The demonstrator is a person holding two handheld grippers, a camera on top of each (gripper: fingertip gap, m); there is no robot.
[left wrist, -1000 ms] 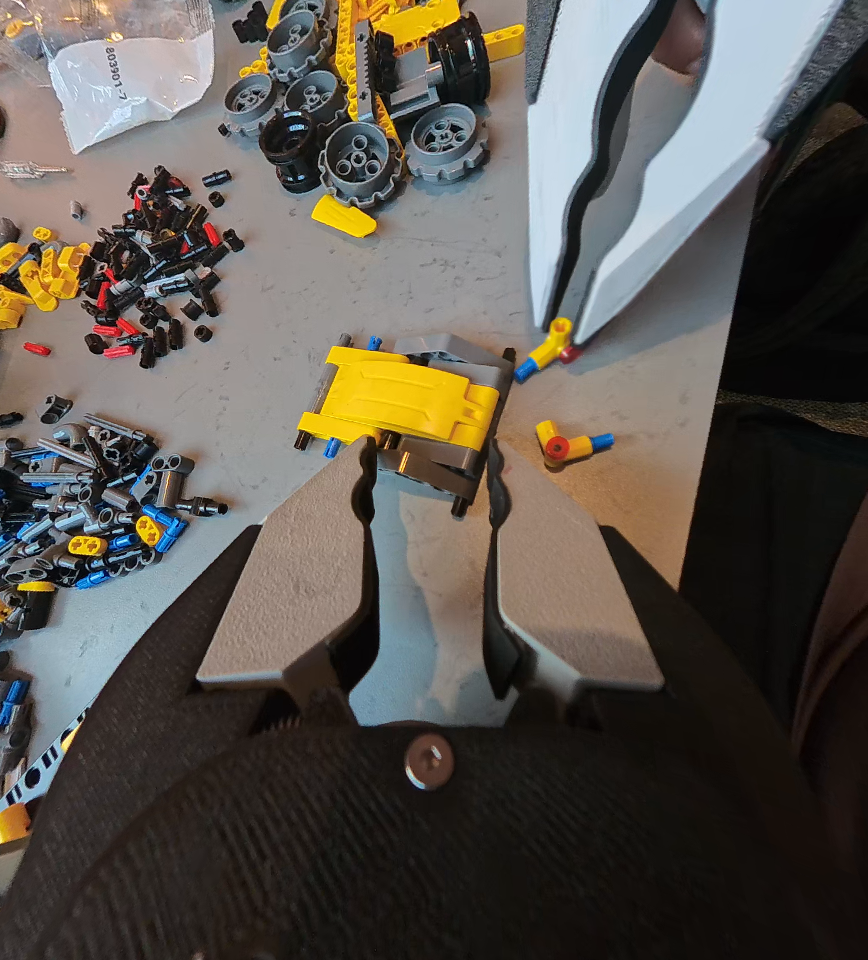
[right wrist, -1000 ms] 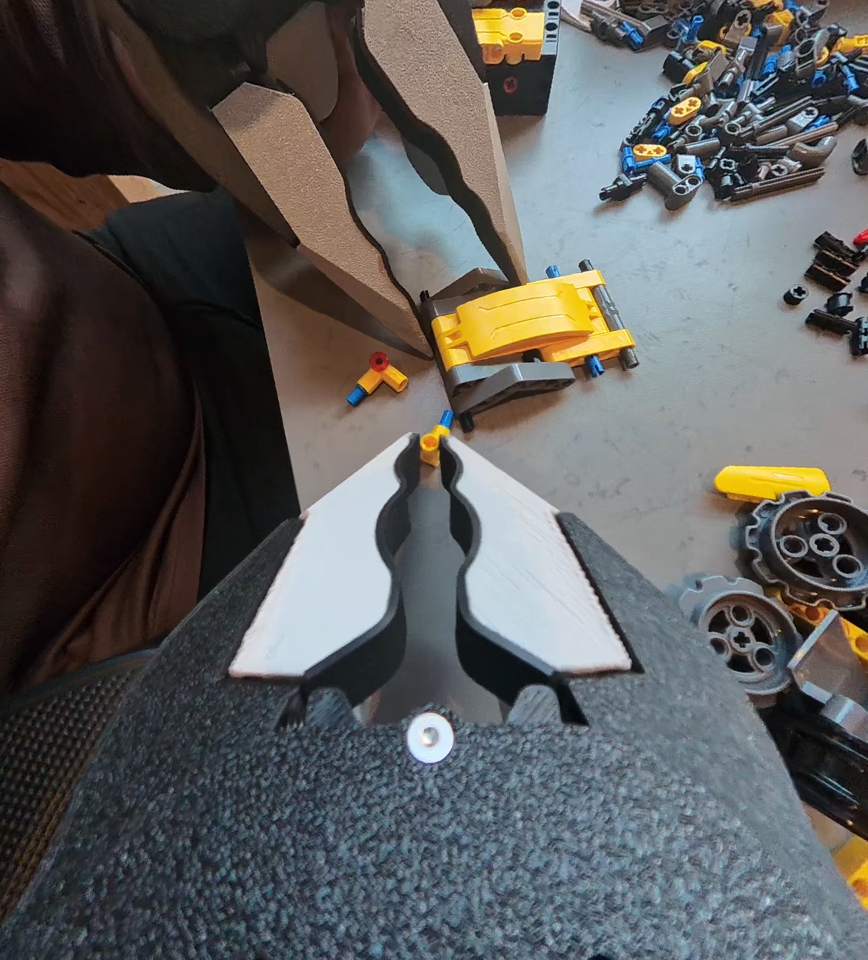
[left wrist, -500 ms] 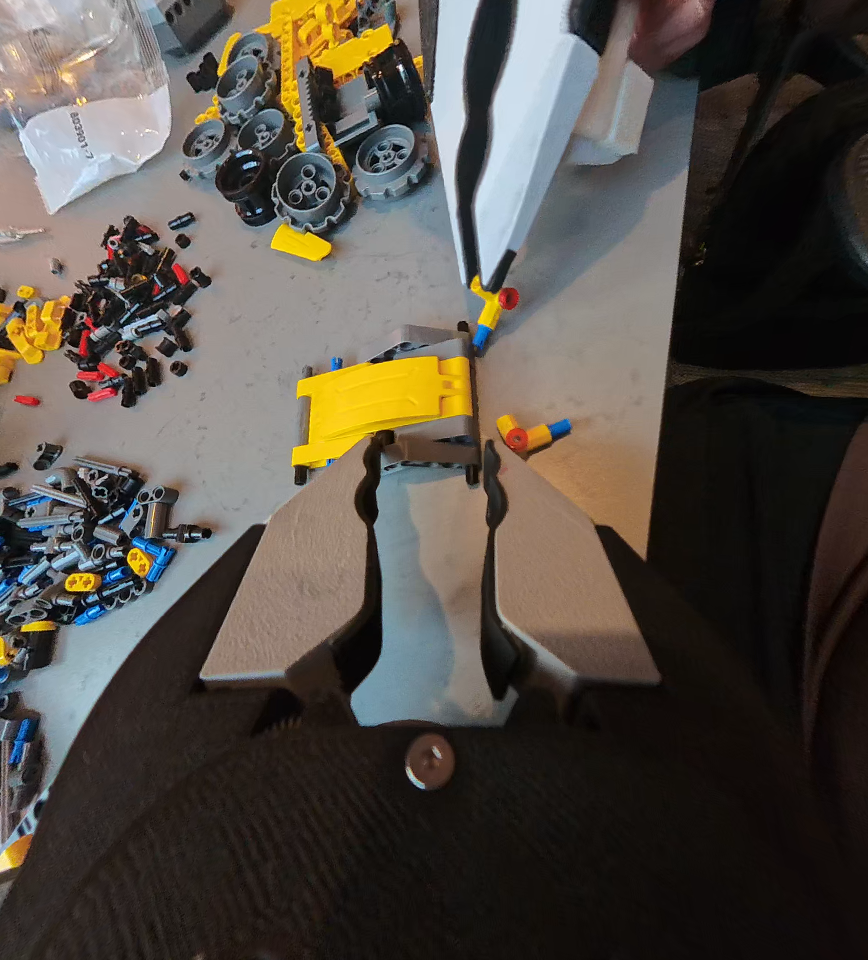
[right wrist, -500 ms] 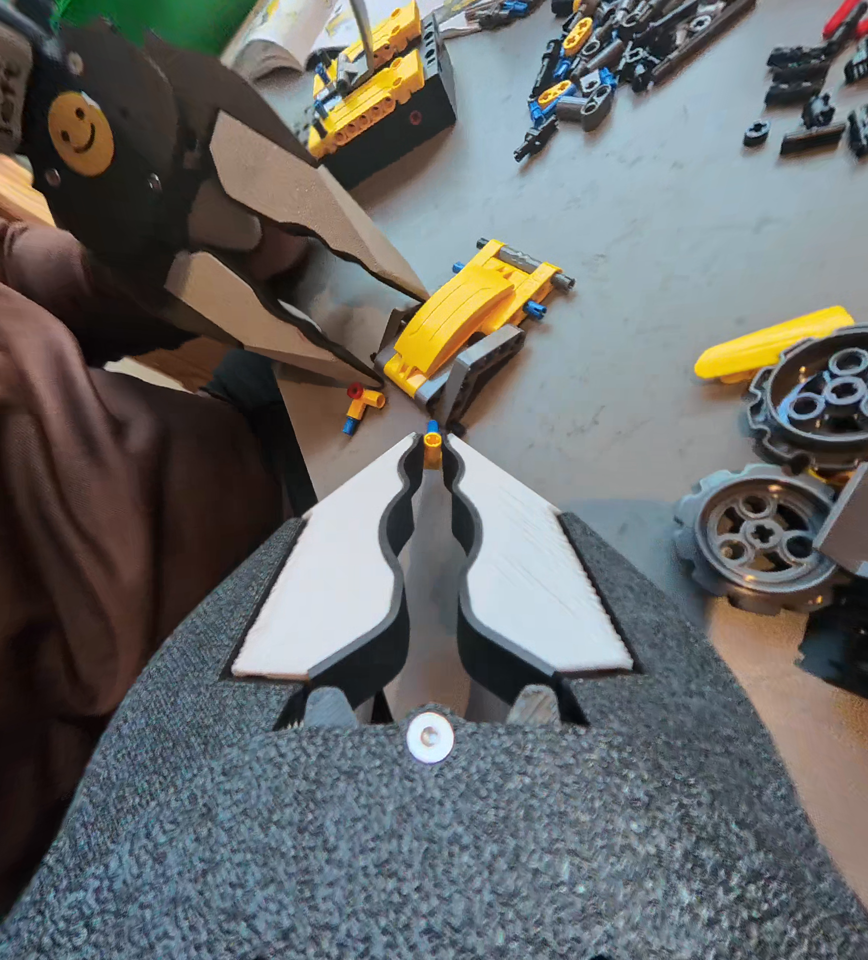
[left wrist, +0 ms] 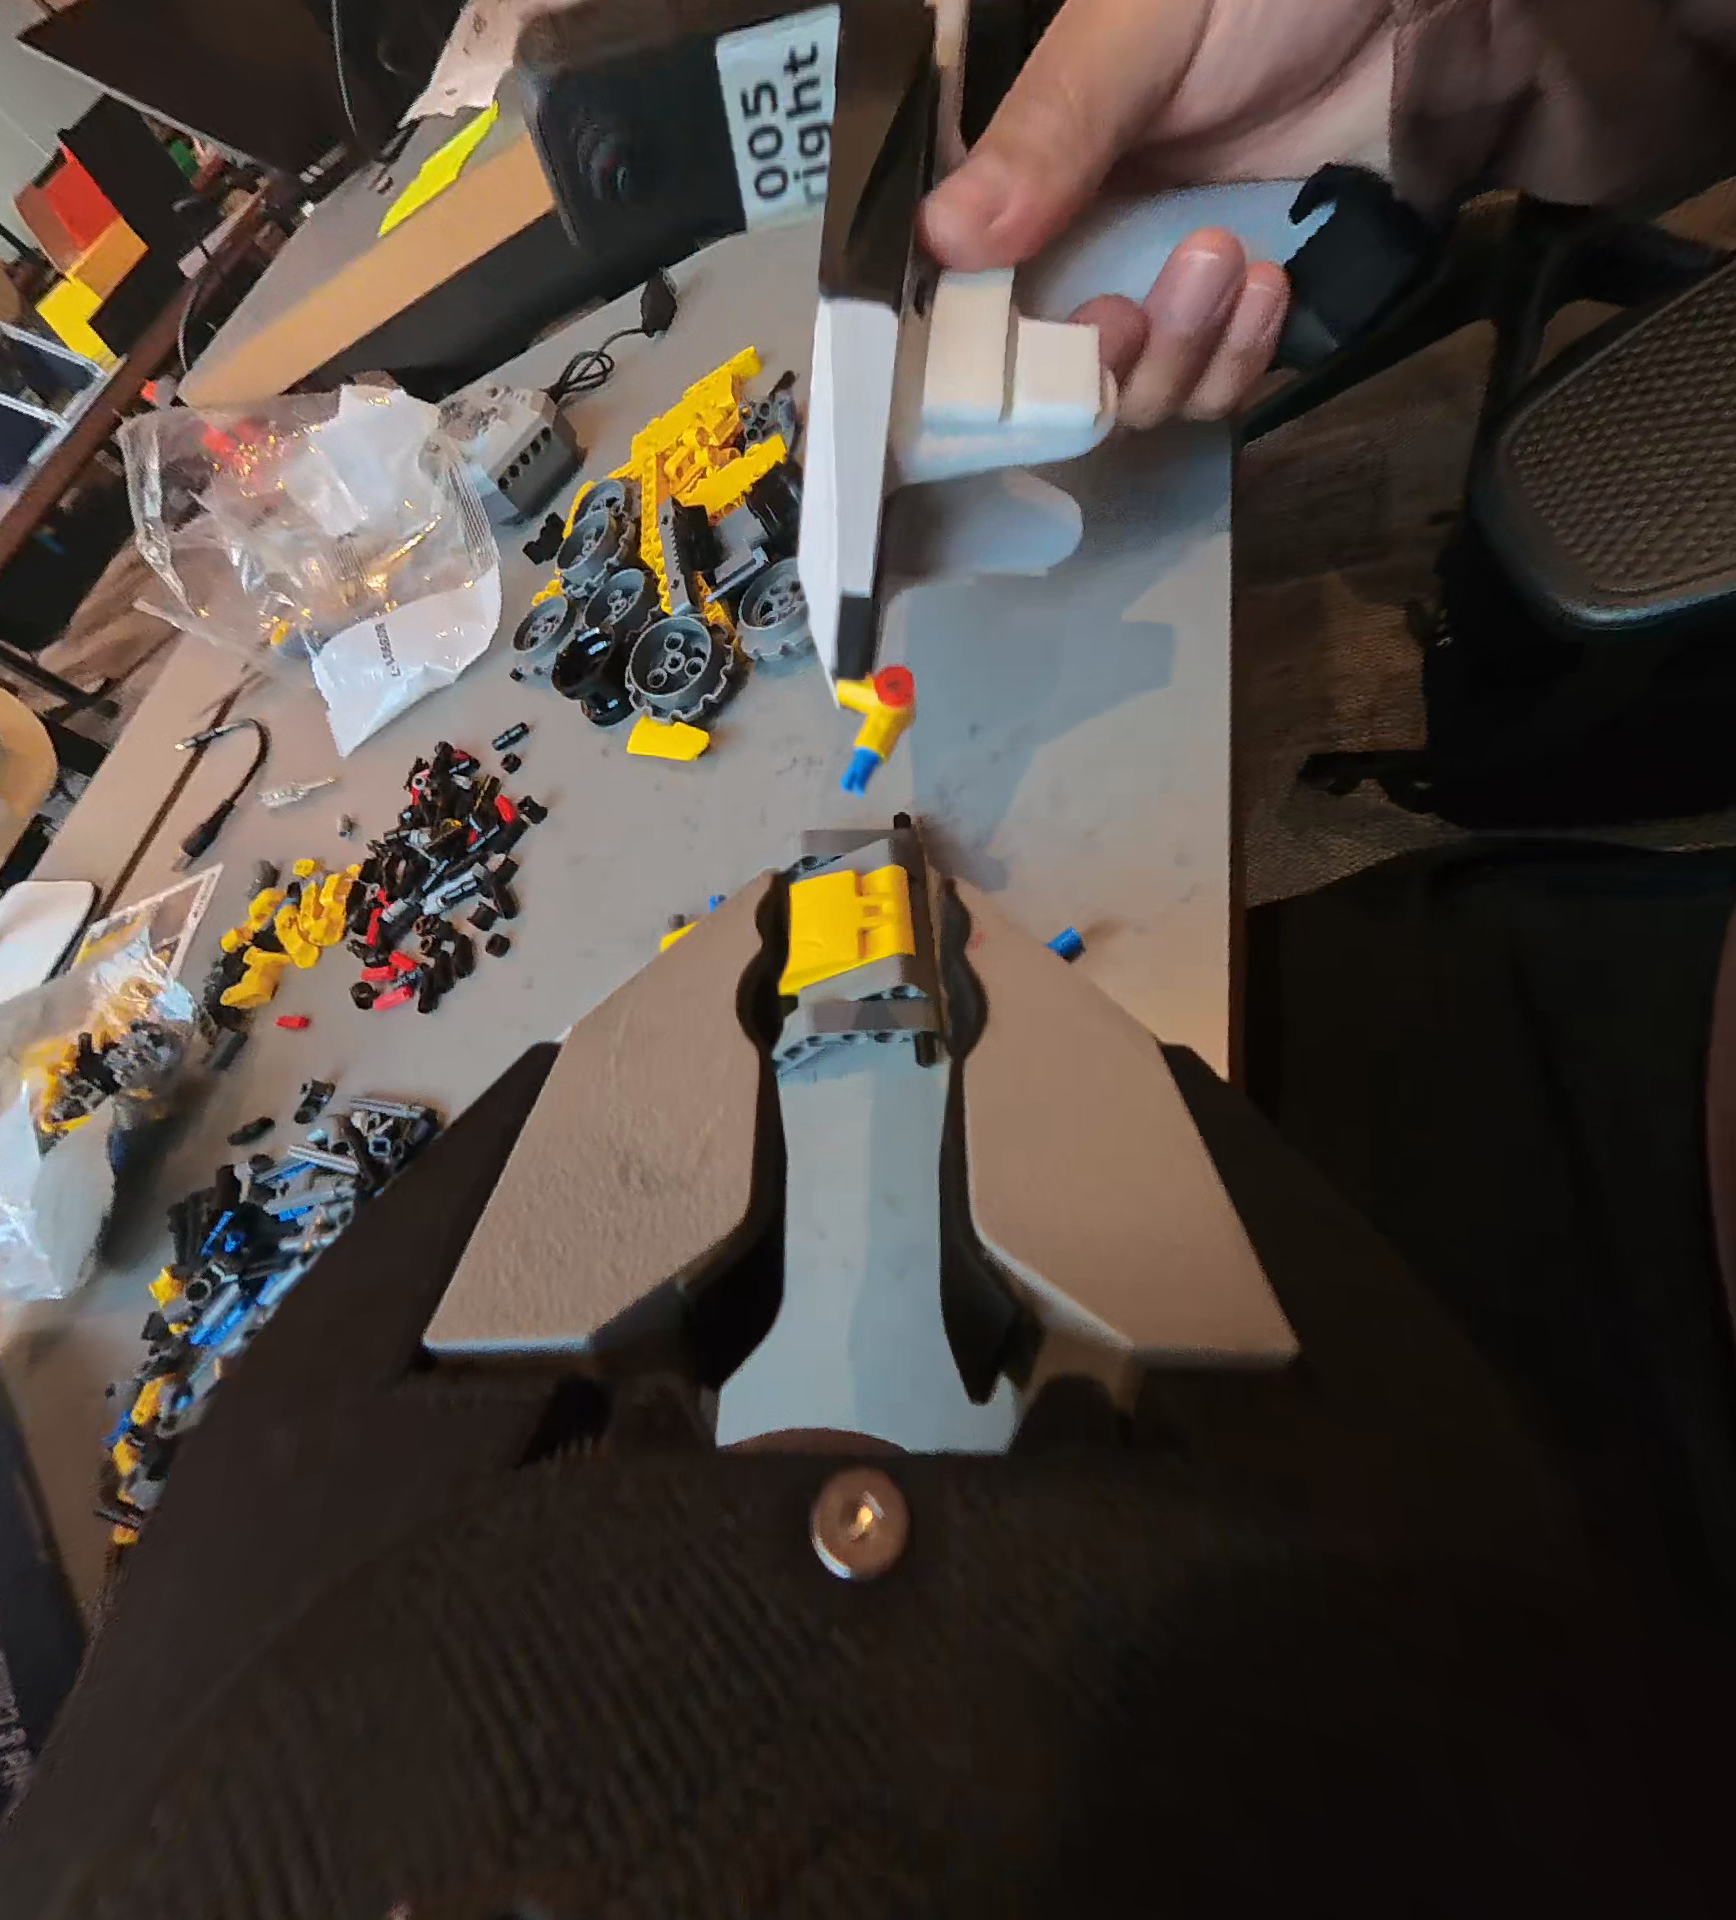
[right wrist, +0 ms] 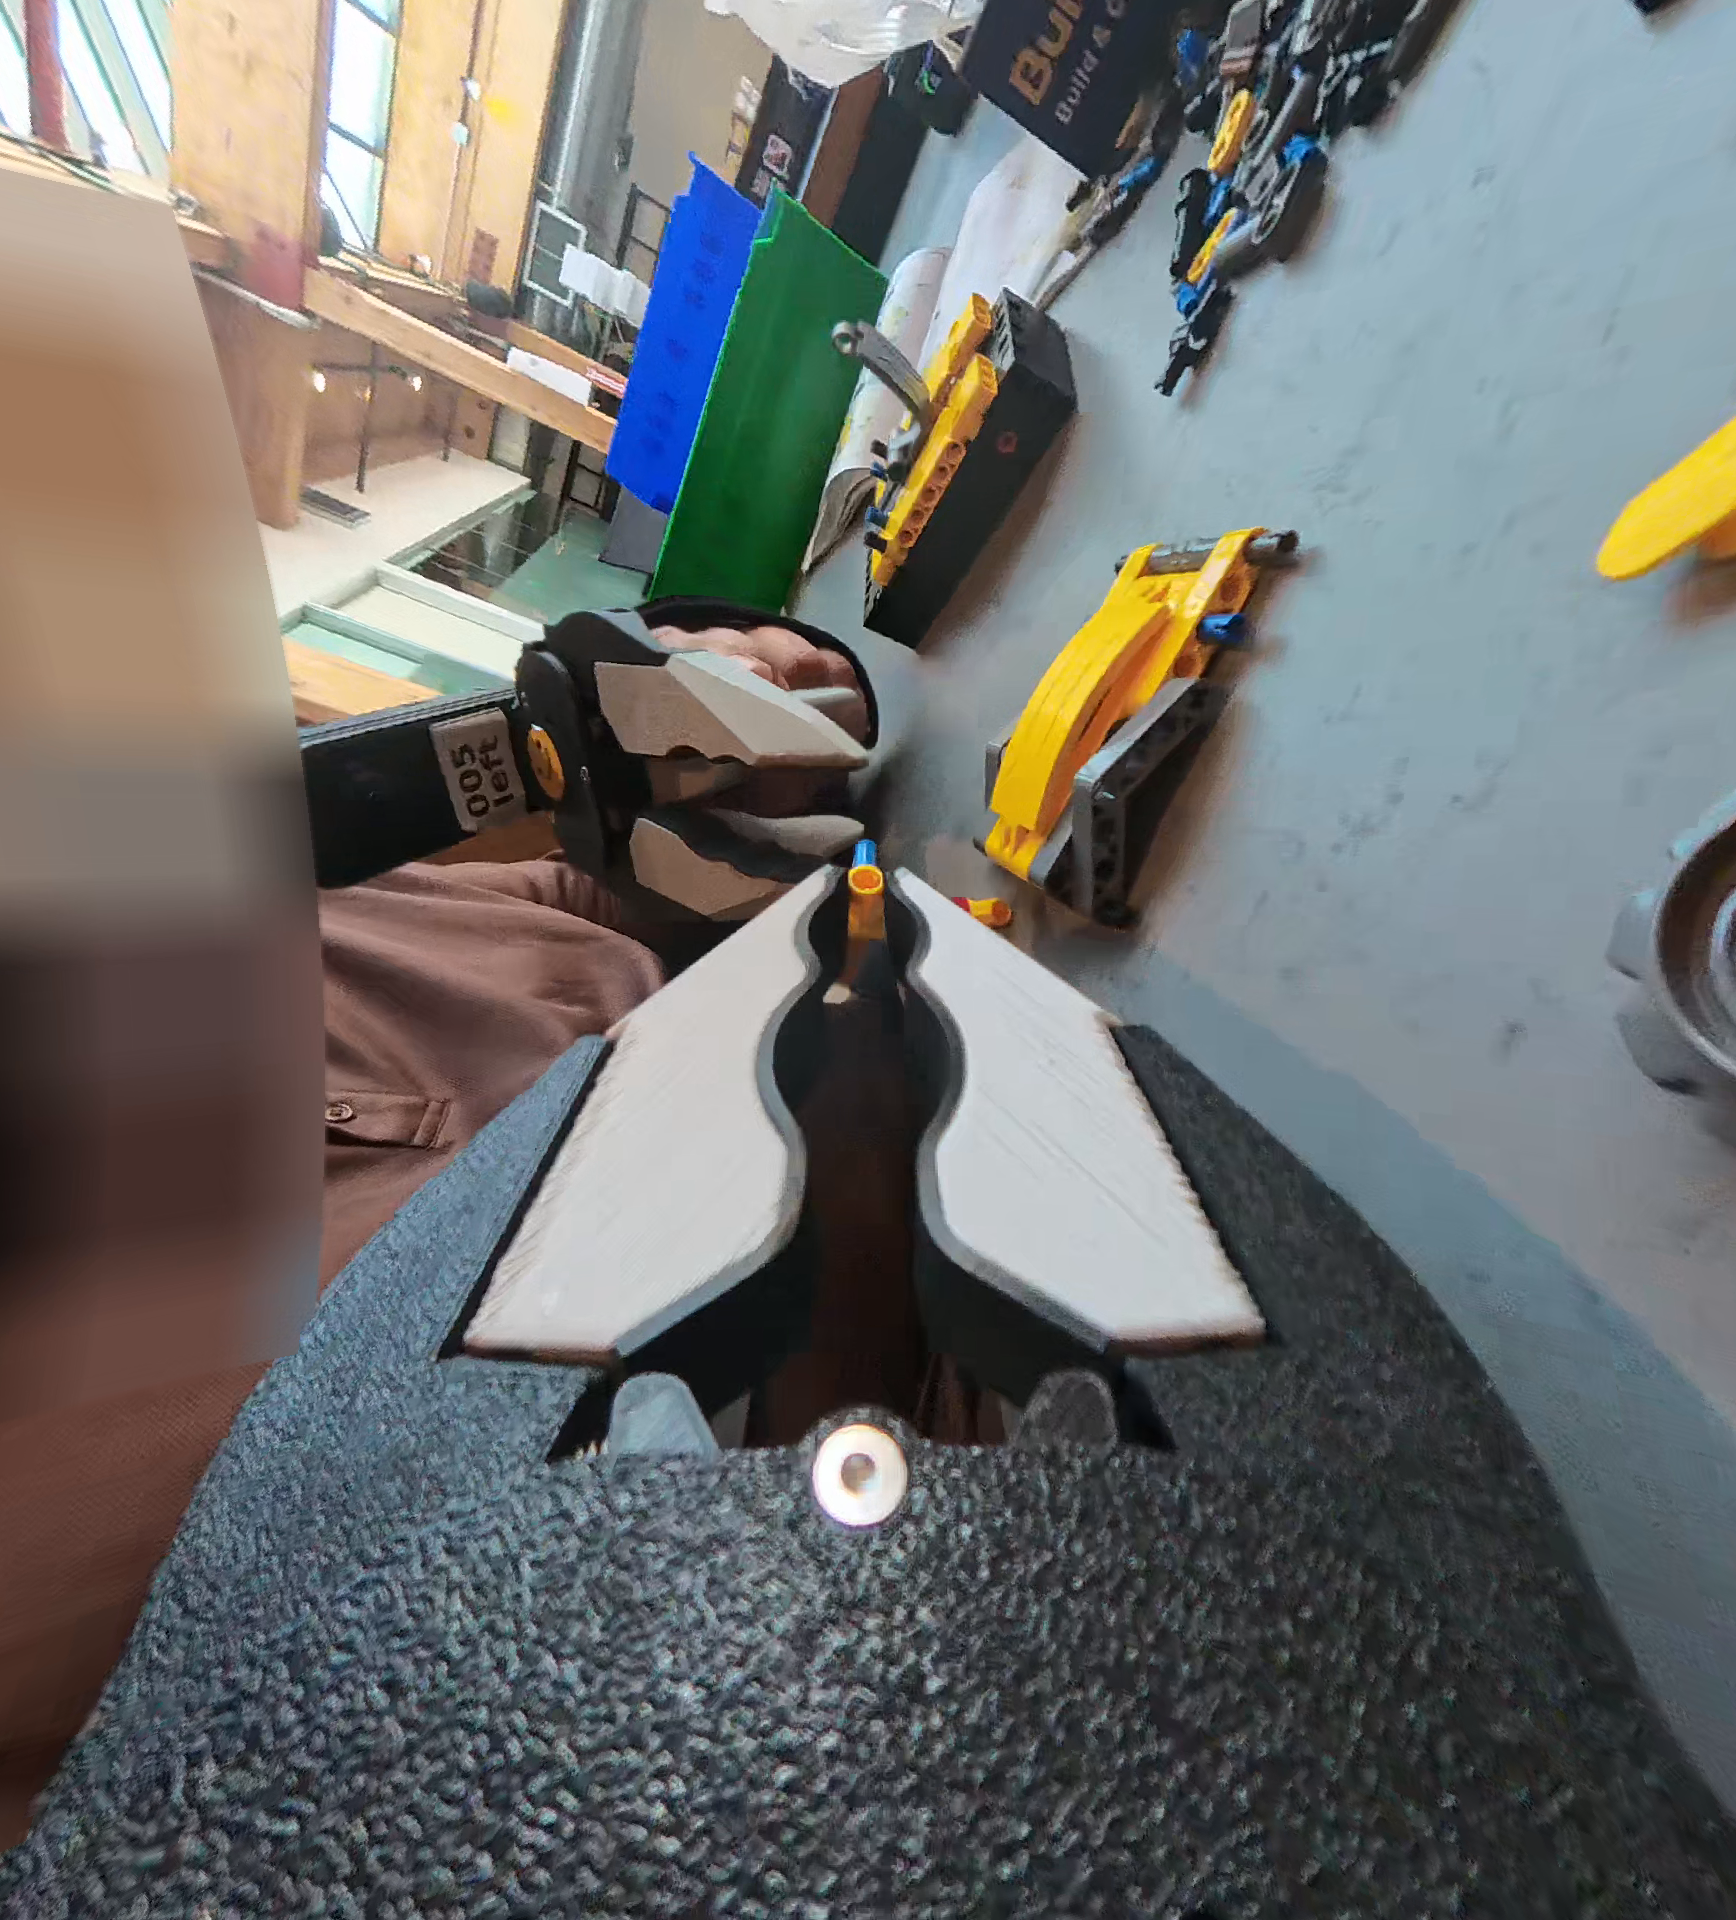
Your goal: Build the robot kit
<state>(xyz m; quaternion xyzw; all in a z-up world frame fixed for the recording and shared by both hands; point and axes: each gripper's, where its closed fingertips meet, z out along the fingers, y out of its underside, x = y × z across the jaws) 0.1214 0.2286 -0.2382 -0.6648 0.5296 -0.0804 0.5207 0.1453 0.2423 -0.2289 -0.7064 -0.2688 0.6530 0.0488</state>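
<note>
My left claw (left wrist: 859, 940) has two matte grey fingers (left wrist: 635, 1153) with wavy black-lined inner edges, seated in a ribbed black housing (left wrist: 739, 1714) with one silver screw (left wrist: 859, 1525) at centre. Seen from the right wrist view, that claw (right wrist: 843, 800) carries a round yellow sticker and a small grey label on its black body. My right claw (right wrist: 864, 894) has white fingers (right wrist: 677, 1174) edged in black, set in a pebbled dark-grey housing (right wrist: 843, 1714) with its own silver screw (right wrist: 858, 1473). From the left wrist view it shows a white trigger block (left wrist: 1009, 379) and a white label. I wear a brown shirt (right wrist: 448, 997) with a buttoned pocket.
</note>
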